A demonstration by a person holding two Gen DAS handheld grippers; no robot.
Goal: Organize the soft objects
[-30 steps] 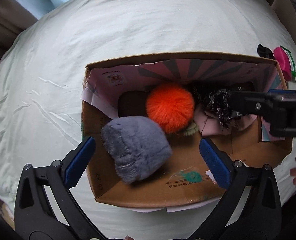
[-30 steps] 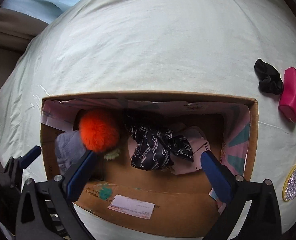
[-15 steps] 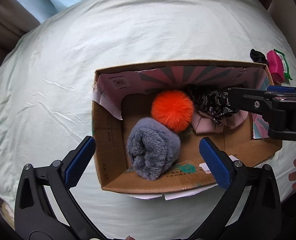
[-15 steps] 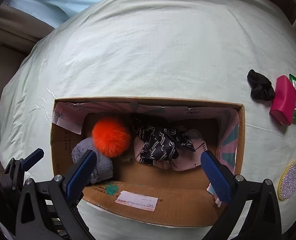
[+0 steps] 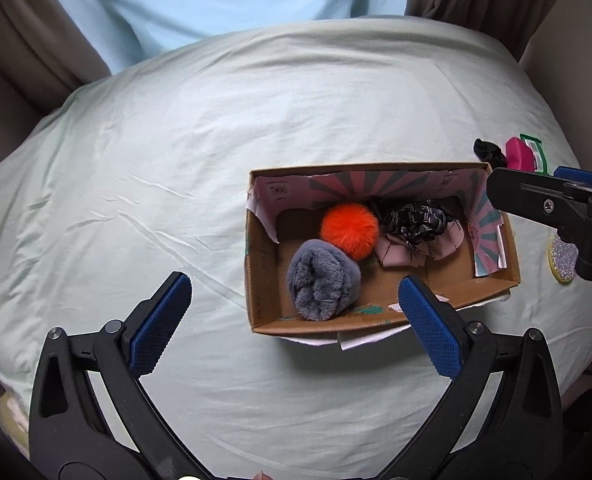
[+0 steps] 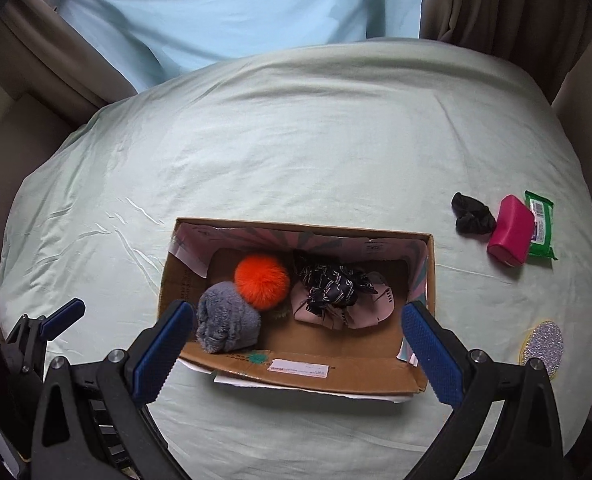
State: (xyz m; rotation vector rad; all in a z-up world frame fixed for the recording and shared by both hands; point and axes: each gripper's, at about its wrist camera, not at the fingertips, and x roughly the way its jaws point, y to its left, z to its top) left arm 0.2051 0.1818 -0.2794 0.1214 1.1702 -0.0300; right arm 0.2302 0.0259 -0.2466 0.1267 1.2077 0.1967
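**Pulled back from box, both grippers empty**

Both grippers have backed up and away since a second ago; the box looks smaller now. Grey plush bundle [image 6: 227, 318] sits in the cardboard box [image 6: 308, 374] at its left end, touching the fuzzy orange pom-pom [image 6: 261, 279]; black patterned cloth [image 6: 332, 280] lies on pink fabric [image 6: 370, 312] beside it. My left gripper [image 5: 296, 320] and right gripper [image 6: 296, 338] are spread wide, holding nothing. Left out on the pale green sheet [image 6: 296, 152]: black scrunchie [image 6: 472, 218], pink pouch [image 6: 510, 236], glittery oval patch [image 6: 544, 344]. Roughly half done.

soft fur and cloth in matt cardboard

fluffy orange pompom [image 6: 261, 279], plush grey bundle [image 6: 227, 317], matt corrugated box [image 6: 376, 376], wrinkled cloth sheet [image 6: 296, 152], glittery pad [image 6: 544, 346].
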